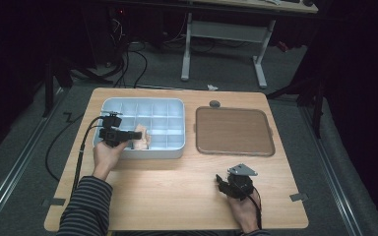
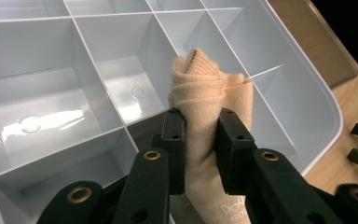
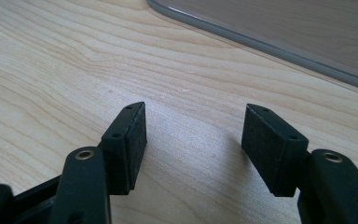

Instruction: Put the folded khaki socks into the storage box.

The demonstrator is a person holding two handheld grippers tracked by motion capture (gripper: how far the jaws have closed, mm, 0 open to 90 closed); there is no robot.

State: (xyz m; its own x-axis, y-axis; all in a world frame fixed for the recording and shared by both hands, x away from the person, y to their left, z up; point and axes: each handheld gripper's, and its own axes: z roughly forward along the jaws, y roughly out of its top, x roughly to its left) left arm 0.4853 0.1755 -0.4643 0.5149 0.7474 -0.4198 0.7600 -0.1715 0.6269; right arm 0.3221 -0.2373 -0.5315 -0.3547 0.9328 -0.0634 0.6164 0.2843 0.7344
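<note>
left hand level over organizer

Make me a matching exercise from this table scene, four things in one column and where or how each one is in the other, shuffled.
1. left gripper
2. right gripper
3. divided tray
4. brown lid

a. flat on the table's right half
b. jaws open over bare wood
c. light blue, on the table's left half
d. clamped on a beige sock

Pairs: 1-d, 2-b, 3-c, 4-a
</note>
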